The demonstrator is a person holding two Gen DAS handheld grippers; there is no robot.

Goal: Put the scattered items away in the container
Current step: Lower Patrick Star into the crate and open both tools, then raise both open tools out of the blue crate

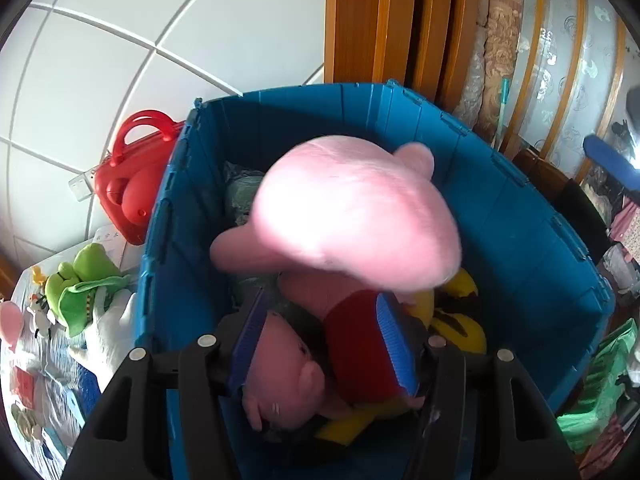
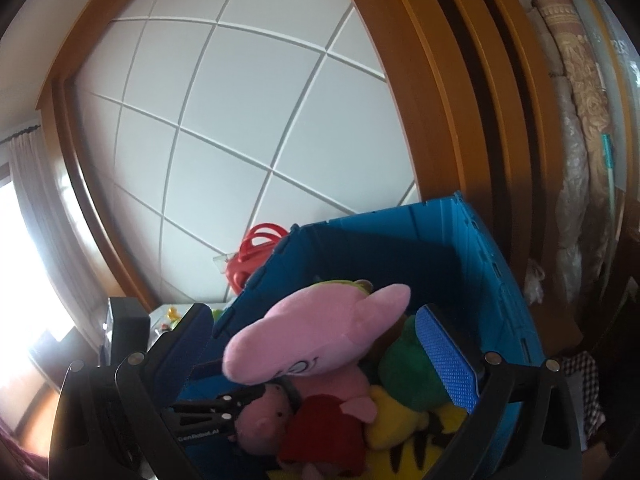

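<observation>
A blue plastic crate (image 1: pixel 520 240) (image 2: pixel 400 248) holds several plush toys. A big pink pig plush in a red dress (image 1: pixel 352 216) (image 2: pixel 316 332) hangs head-up over the crate. My left gripper (image 1: pixel 324 340) is shut on its body, blue pads on either side of the red dress. A smaller pink pig plush (image 1: pixel 280 372) (image 2: pixel 264 412) and a yellow-and-black plush (image 1: pixel 456 328) (image 2: pixel 404 432) lie inside below. A green plush (image 2: pixel 404 364) lies in the crate too. My right gripper (image 2: pixel 320 344) is open over the crate, its pads wide apart around the toys. The left gripper shows in the right wrist view (image 2: pixel 212 412).
A red plastic toy case (image 1: pixel 132 176) (image 2: pixel 248 256) stands behind the crate's left side. A green frog plush (image 1: pixel 84 280), a white plush and small toys lie on a surface to the left. Wooden door frames (image 1: pixel 380 20) and rolled rugs (image 1: pixel 500 52) stand behind. Clutter sits at right.
</observation>
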